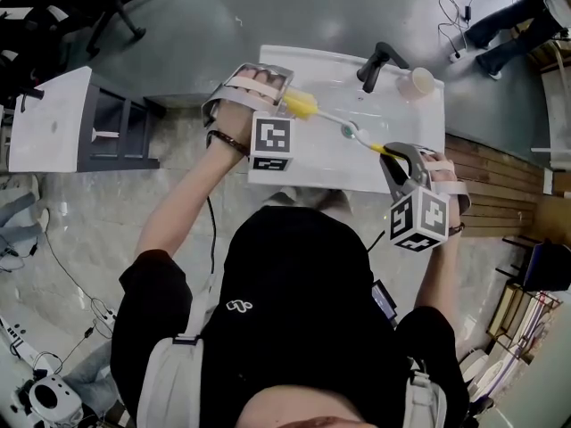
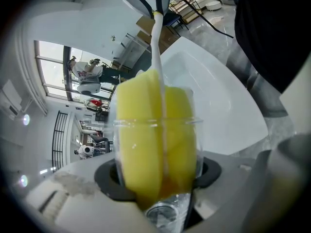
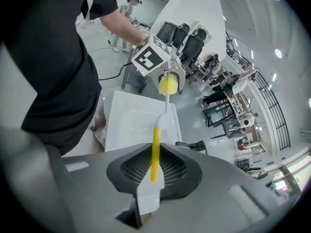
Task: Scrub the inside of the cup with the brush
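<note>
The left gripper (image 2: 158, 176) pinches a clear cup (image 2: 191, 144) in its fingers; the right gripper (image 3: 154, 171) fingers pinch the brush (image 3: 155, 149), its yellow head inside the cup.

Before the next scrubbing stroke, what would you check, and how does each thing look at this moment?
1. Clear round cup held between the fingers of the left gripper: ok.
2. Slim yellow-and-white brush handle clamped in the right gripper: ok.
3. Yellow sponge head pushed past the cup's rim and inside it: ok.
4. Sponge head touching the cup's bottom: cannot tell.
5. Cup and brush held above the white sink: ok.
</note>
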`<state>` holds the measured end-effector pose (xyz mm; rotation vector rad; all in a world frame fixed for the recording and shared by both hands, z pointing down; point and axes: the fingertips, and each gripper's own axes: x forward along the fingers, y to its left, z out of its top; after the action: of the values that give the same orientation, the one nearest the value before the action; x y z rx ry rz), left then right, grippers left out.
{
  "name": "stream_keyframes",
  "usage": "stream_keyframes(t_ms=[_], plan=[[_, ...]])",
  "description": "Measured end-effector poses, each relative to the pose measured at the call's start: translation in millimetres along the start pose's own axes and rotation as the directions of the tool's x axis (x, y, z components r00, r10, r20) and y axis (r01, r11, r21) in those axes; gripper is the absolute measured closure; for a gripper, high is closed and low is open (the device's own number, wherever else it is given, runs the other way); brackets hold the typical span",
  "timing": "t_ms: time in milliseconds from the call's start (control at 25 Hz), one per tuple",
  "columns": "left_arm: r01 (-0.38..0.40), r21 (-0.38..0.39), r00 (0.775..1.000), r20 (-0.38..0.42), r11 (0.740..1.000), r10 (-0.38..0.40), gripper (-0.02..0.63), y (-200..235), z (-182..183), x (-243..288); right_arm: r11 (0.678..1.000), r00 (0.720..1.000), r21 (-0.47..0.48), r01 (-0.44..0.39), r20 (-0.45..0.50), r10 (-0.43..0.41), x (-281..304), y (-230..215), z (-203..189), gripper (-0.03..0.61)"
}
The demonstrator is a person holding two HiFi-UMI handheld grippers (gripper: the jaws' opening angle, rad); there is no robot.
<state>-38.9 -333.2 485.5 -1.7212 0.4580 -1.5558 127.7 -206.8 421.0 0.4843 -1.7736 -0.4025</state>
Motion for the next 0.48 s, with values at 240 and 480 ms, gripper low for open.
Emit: stream_keyframes(t_ms=[240, 480], plan=[[0.002, 0.002, 1.0, -0.011, 1.0, -0.002, 0.345, 2, 5, 1, 0.999, 1.0, 0.037, -0.009, 0.005, 0.009, 5, 1, 4, 0.528], [0.012, -0.002, 1.0, -0.009, 1.0, -0.012, 0.345, -4, 14, 3, 0.999, 1.0, 0.048, -0.013, 0.008, 0.013, 10, 4, 11, 0.528]])
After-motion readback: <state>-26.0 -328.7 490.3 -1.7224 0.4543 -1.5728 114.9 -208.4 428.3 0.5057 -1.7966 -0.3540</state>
